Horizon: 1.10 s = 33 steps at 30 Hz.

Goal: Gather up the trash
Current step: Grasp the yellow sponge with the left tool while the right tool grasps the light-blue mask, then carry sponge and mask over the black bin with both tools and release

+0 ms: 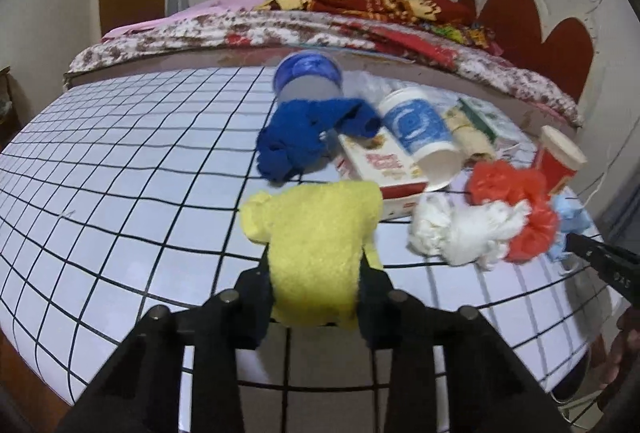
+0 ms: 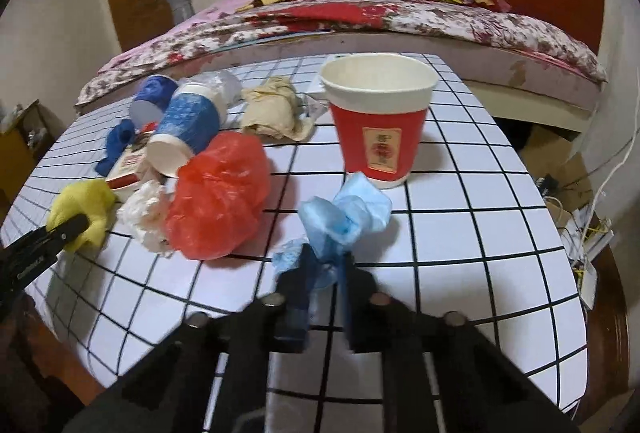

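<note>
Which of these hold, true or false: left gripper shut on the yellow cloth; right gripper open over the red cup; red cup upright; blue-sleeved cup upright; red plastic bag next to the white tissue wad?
1. The left gripper is shut on the yellow cloth. True.
2. The right gripper hangs open over the red cup. False: it is shut on the light blue crumpled piece, in front of the cup.
3. The red cup stands upright. True.
4. The blue-sleeved cup stands upright. False: it lies on its side, partly on a carton.
5. The red plastic bag lies against the white tissue wad. True.
</note>
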Available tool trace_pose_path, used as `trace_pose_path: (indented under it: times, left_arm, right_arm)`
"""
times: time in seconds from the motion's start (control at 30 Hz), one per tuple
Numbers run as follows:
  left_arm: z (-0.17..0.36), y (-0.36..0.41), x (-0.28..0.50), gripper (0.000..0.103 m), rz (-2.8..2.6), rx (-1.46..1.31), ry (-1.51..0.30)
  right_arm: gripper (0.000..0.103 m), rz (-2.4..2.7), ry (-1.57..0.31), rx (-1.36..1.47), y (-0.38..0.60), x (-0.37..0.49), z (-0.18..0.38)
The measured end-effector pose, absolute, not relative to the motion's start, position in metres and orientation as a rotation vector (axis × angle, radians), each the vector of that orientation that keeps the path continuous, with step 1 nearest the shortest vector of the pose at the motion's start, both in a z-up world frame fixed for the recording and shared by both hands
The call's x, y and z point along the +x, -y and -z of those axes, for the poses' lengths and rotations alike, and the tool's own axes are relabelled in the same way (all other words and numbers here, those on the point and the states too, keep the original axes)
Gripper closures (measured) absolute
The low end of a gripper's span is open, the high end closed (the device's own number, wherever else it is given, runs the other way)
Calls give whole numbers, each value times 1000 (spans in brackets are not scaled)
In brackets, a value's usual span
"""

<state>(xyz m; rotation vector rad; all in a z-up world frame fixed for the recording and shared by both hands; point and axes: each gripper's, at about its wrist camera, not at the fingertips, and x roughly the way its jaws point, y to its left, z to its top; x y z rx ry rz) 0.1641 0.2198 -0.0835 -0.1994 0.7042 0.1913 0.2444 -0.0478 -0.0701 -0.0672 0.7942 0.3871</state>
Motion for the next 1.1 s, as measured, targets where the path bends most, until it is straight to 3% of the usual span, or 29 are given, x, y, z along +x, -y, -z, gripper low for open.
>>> trace_pose_path:
  times: [0.33,0.57,1.1]
  left_arm:
    - [47,-170,132,68,-66,-192,-619]
    - [29,-90,122,68,112,-135,-596]
    - [52,126,99,68,534,-5,-694]
  right_arm:
    - [97,-388,-623,-15,81,192,23]
    - [97,-273,-566,48,167,142,2]
    - [97,-17,-669,160,338,65,49]
